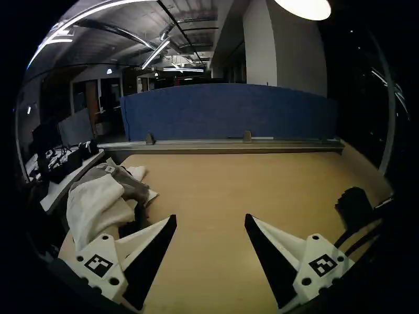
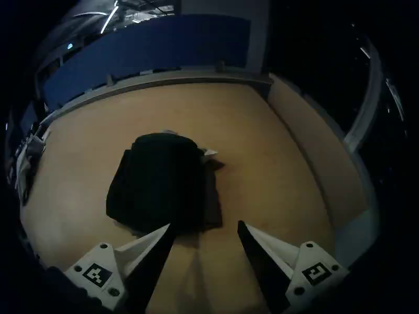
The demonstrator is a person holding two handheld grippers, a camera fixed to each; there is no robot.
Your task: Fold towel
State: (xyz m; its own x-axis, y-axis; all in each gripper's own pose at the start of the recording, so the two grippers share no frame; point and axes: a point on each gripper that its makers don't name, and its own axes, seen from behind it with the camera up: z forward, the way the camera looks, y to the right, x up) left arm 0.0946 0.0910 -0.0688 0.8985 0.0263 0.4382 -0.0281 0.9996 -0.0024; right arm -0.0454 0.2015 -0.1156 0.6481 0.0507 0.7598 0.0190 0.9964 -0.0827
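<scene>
Towel (image 2: 162, 183) dark, folded, long axis roughly away from camera | left claw (image 1: 209, 215) apart | right claw (image 2: 205, 224) apart

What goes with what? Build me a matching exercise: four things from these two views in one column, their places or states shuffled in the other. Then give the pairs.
Things
1. black towel
2. pale towel pile
3. partition
4. left gripper

Places or states
A. blue, upright along the far edge of the desk
B. open, nothing between its fingers, bare wood ahead
C. heaped at the desk's side edge
D. lying on the desk just ahead of the open right gripper

Pairs: 1-D, 2-C, 3-A, 4-B
</scene>
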